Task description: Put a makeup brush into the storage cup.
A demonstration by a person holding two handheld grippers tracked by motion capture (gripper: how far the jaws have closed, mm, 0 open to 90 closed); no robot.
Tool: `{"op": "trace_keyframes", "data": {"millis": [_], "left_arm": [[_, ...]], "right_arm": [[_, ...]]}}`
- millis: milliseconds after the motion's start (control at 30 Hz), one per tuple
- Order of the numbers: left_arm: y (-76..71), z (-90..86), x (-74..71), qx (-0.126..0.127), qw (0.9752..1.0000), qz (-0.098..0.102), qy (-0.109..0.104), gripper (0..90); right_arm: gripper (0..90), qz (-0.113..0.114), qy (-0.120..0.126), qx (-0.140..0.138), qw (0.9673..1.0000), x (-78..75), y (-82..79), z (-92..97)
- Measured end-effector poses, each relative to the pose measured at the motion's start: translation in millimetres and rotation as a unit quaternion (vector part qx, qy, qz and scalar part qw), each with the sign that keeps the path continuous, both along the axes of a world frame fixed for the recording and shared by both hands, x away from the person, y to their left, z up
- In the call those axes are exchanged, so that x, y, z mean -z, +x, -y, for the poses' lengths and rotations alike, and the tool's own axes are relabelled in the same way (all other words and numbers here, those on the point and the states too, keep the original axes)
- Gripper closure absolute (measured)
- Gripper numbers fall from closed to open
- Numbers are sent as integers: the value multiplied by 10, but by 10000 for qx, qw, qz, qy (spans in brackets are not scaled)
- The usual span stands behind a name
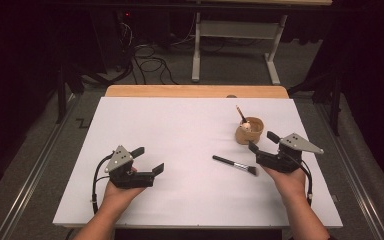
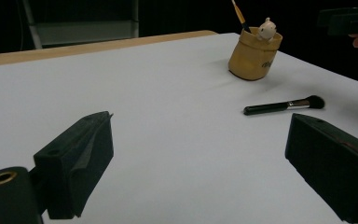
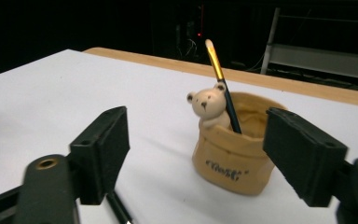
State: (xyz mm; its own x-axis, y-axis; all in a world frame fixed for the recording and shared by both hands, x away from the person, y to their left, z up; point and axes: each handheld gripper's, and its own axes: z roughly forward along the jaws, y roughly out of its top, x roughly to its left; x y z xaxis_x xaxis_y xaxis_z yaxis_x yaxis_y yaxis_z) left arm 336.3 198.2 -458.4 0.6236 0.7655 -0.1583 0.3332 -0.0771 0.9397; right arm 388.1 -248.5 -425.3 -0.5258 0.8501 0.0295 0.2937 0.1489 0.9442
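A white sheet (image 1: pixel 180 165) covers a wooden table (image 1: pixel 195 91); the room behind is dark, with cables on the floor at upper left. The brush (image 1: pixel 235 165) lies right of centre, just left of the right gripper (image 1: pixel 263 141), whose jaws stand apart and empty. The cup (image 1: pixel 250 130) sits right above that gripper. The left gripper (image 1: pixel 147 160), lower left, is spread wide too.

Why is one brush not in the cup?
The black-handled makeup brush lies flat on the white table, apart from the tan bear cup, where a thin paintbrush stands leaning. Nothing looks spilled or broken.
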Motion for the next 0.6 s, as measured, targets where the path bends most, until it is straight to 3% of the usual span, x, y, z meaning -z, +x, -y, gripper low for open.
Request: {"op": "trace_keyframes", "data": {"millis": [433,600], "left_arm": [[-1,-32,-7,-30,10000,-5,-35,77],[-1,-34,-8,-75,10000,-12,-44,65]], "right_arm": [[14,67,86,-213,9997,91,-341,9],[2,66,138,-267,9995,96,-406,35]]}}
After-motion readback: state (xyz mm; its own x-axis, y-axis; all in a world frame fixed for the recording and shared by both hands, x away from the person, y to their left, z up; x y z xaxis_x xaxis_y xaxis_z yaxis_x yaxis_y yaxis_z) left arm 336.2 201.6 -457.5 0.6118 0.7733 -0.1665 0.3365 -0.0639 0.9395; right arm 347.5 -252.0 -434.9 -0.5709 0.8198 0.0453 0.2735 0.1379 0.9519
